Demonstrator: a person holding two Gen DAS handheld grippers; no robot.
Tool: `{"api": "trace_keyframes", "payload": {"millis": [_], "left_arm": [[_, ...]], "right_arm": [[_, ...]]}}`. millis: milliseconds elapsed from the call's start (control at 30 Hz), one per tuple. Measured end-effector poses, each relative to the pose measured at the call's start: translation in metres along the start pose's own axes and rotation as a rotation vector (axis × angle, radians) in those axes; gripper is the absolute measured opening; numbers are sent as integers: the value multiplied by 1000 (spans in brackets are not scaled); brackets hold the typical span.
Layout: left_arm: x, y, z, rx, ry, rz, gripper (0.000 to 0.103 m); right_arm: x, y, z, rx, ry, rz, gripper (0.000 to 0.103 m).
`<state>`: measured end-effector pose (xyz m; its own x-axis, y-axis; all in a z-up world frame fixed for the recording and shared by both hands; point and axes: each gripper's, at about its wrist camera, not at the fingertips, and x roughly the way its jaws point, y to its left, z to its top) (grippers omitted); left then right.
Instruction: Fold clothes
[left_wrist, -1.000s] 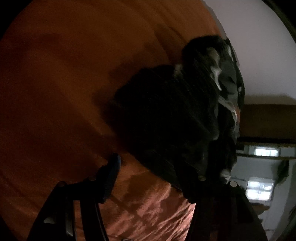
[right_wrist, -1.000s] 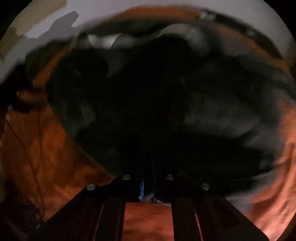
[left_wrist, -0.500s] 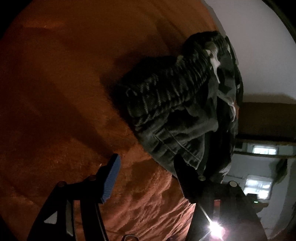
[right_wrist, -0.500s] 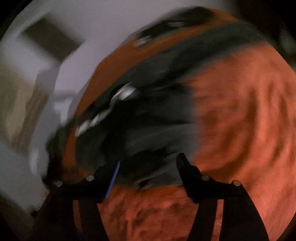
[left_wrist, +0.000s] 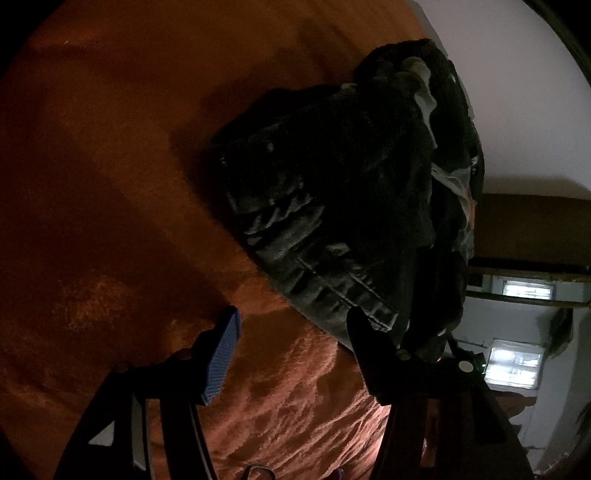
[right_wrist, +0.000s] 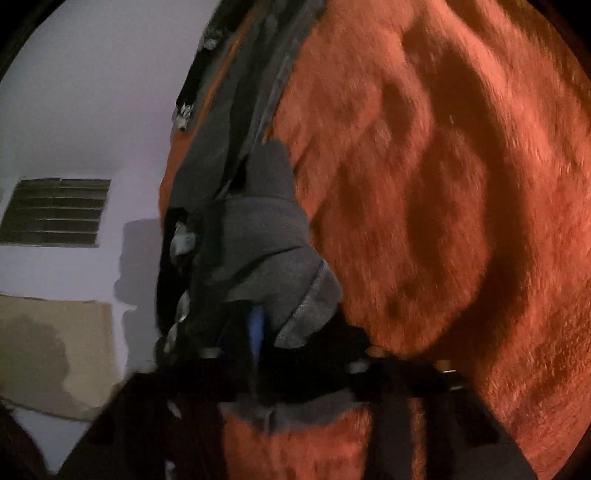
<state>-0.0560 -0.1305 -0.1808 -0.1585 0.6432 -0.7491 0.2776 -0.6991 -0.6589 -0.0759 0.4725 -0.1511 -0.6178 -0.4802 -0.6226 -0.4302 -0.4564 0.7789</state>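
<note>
Dark jeans (left_wrist: 332, 206) are seen heaped at the edge of the orange blanket (left_wrist: 110, 184). Left tool (left_wrist: 291, 332) is held open, empty. Right tool (right_wrist: 291, 332) is closing around a grey garment (right_wrist: 258, 240) fold

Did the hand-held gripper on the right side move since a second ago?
Yes. The right hand-held gripper swung sideways: the dark clothes pile filled its view before; now the orange blanket fills the right and a white wall shows left.

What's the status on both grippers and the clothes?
Left gripper open, empty, beside dark denim pile. Right gripper closing, grey garment between fingers. Orange blanket underneath; nothing in the way.
</note>
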Motion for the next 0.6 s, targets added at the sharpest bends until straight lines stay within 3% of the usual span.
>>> {"api": "trace_keyframes", "payload": {"millis": [67,233,333,400,467,600], "left_arm": [[-2,5,-1,-7,-3,1,61],[-7,12,-2,-12,-6,-5,61],[-9,16,-1,-9,-9,-7,61],[-12,21,0,-17,-11,-11,61],[-14,24,1,-26,-13,-16,61],[-12,23,3,-32,-15,-18,61]], "right_arm": [[-18,25,-6,-111,-97,-43,15],[-87,108,-23,-464,-373,-155,11],[-145,172,-45,-775,-666,-303,9],[-173,189,-58,-896,-800,-388,8],[-196,191,-55,-884,-871,-496,8],[-216,130,-3,-617,-766,-670,18]]}}
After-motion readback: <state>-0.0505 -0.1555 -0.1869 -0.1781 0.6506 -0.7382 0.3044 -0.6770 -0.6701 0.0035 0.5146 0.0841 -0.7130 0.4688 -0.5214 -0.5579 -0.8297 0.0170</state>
